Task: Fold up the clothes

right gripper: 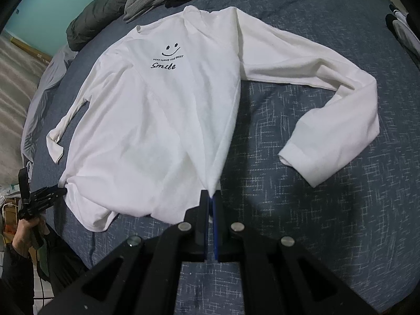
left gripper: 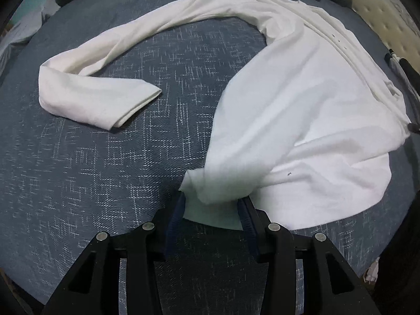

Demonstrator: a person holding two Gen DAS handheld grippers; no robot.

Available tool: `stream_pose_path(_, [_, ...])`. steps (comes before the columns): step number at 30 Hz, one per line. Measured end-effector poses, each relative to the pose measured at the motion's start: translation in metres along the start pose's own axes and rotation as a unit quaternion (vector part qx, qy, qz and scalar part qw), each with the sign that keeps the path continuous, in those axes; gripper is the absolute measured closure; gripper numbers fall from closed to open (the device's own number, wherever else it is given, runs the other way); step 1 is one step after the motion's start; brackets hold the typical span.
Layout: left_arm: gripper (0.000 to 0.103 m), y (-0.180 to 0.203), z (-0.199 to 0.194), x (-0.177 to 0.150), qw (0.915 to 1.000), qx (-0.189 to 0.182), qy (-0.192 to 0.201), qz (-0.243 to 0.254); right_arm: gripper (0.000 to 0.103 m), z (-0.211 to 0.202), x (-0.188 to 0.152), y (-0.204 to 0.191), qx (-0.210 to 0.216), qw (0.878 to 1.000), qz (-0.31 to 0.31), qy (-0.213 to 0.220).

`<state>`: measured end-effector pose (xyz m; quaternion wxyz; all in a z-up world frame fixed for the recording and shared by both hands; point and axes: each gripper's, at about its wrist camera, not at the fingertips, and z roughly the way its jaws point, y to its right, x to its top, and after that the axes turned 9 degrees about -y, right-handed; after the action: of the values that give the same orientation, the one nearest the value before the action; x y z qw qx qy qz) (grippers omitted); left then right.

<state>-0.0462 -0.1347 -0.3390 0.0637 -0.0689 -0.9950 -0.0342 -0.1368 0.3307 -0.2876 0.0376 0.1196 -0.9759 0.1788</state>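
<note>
Your right gripper (right gripper: 210, 204) is pressed together on the near hem corner of the white long-sleeve shirt (right gripper: 162, 120). The cloth rises in a taut ridge from the jaws toward the collar, so that corner is lifted off the blue patterned bed cover (right gripper: 315, 210).

Your left gripper (left gripper: 212, 210) stands partly spread. The other hem corner lies between its blue pads (left gripper: 245, 212), and whether they actually press on it the frame does not settle; treat it as loose.

The shirt lies print-up on the bed, its long axis running from the hem at your grippers to the collar at the far side. Both hands sit at the near end, one at each hem corner.

The right wrist view shows the whole garment: the smile print (right gripper: 168, 57), one sleeve (right gripper: 328, 99) bent out to the right, and the left gripper at the left edge. The left wrist view shows only the other sleeve (left gripper: 105, 89), doubled back on itself, and none of the print.

Judgement: the left grip needs securing before any fold toward the collar.
</note>
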Motion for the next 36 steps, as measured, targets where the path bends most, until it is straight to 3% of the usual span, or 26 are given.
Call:
stream_pose_path(3, [0.062,0.001,0.0,-0.001,1.0,-0.001,0.006,0.0,0.101,0.001,0.0,-0.001,0.0,1.0,0.0,0.0])
stream_pose_path(5, [0.077,0.003,0.0,-0.002,0.9999,-0.004,0.012,0.006,0.101,0.001,0.0,-0.001,0.0,1.0,0.0,-0.001])
stream_pose_path(6, [0.095,0.004,0.0,-0.003,0.9999,-0.008,0.013,0.007,0.101,0.001,0.0,-0.002,0.0,1.0,0.001,0.0])
stream_pose_path(19, [0.098,0.007,-0.019,-0.011,0.9989,-0.024,0.035,0.019,0.101,-0.001,-0.002,-0.002,0.006,1.0,0.001,0.004])
stream_pose_path(28, [0.099,-0.013,-0.069,-0.01,0.9966,-0.036,0.069,0.029,0.101,-0.049,-0.001,-0.023,0.04,0.997,-0.053,0.035])
stream_pose_path(31, [0.099,-0.023,-0.077,-0.014,0.9963,-0.043,0.073,0.017,0.101,-0.071,0.012,-0.022,0.056,0.995,-0.045,0.069])
stream_pose_path(36, [0.099,-0.029,-0.065,-0.005,0.9965,-0.048,0.067,-0.003,0.1,-0.06,0.041,-0.017,0.059,0.995,-0.025,0.082])
